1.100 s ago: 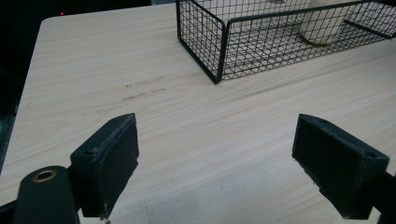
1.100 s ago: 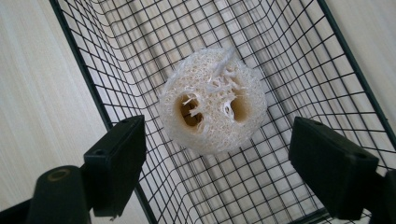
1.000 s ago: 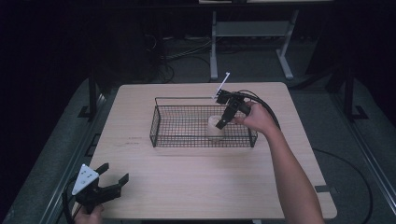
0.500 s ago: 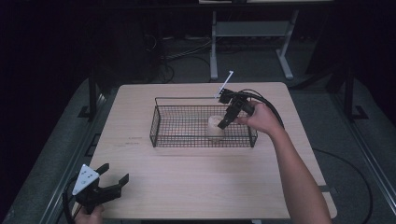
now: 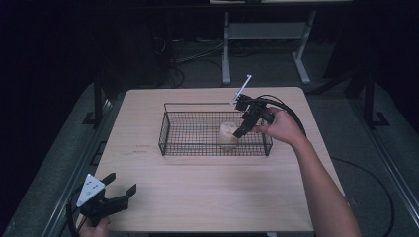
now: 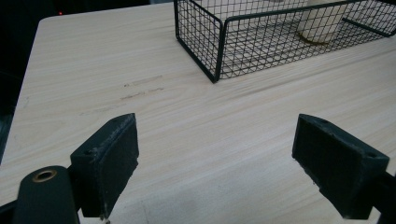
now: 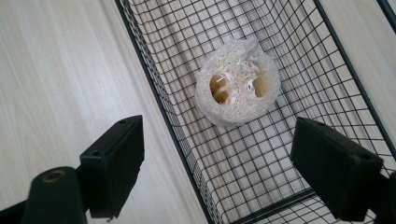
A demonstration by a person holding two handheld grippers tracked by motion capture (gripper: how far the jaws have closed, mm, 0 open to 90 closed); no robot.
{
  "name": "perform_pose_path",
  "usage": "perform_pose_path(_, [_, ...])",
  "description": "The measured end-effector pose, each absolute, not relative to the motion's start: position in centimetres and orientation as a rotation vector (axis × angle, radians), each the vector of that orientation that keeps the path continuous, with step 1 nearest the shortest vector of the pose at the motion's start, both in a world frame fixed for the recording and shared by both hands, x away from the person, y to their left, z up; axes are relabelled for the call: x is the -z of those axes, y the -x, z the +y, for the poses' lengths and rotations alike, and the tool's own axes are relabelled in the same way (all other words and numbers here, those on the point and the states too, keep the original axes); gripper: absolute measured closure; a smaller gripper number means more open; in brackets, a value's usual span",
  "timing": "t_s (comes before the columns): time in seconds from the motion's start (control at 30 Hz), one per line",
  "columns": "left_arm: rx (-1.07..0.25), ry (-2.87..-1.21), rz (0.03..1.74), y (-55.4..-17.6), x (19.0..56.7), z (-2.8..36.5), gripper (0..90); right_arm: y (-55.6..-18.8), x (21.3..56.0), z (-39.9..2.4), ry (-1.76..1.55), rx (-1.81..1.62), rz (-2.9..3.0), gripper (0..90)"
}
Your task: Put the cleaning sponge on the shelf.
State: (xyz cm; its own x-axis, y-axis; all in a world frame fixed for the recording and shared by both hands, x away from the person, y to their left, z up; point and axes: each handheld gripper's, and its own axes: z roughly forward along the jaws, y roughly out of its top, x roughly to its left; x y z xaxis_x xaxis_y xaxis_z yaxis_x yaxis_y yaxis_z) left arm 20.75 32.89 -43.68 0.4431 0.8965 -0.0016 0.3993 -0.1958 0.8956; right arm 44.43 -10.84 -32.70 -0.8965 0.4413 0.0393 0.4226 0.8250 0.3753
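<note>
Loofah sponge, a pale cream cylindrical piece of fibrous material with two round hollows in its upper face, stands upright on the floor of the black wire-mesh basket, toward the basket's right-hand end in the high view. Seen along the right gripper, the two black jaws are spread wide apart and empty, and the sponge lies beyond and between them, touching neither. One jaw hangs over the bare tabletop outside the basket's long near wall and the other over the basket's interior, so the gripper straddles that wall from above. In the high view the right gripper is held just above the sponge by the person's right hand, with the forearm coming in from the lower right and a black cable looping behind the hand.

Seen along the left gripper, the black jaws are likewise spread wide with nothing between them, hovering over bare wood. Ahead lie faint scuff marks on the wood, then the corner of the basket and the lower part of the sponge inside it. In the high view the left gripper, with its grey three-cornered plate, sits at the near left corner of the light wooden rectangular table, well apart from the basket. A white-framed stand occupies the dark floor beyond the table.
</note>
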Motion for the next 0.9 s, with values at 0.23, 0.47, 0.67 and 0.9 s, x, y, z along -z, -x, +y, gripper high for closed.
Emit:
perform_pose_path(0.23, [-0.689,-1.788,1.109,-20.7,43.7,32.8,13.8,-43.8,32.3,-11.1,-0.680,-0.590,2.957,16.9])
perform_pose_path(0.47, [-0.688,-1.791,1.107,-20.7,43.7,32.8,13.8,-43.1,32.0,-11.0,-0.648,-0.584,2.960,16.3])
perform_pose_path(0.67, [-0.688,-1.788,1.109,-20.7,43.7,32.8,13.8,-42.5,31.7,-10.9,-0.624,-0.592,2.961,15.4])
perform_pose_path(0.9, [-0.689,-1.794,1.106,-20.7,43.7,32.8,13.8,-41.7,32.0,-11.2,-0.610,-0.618,2.964,15.4])
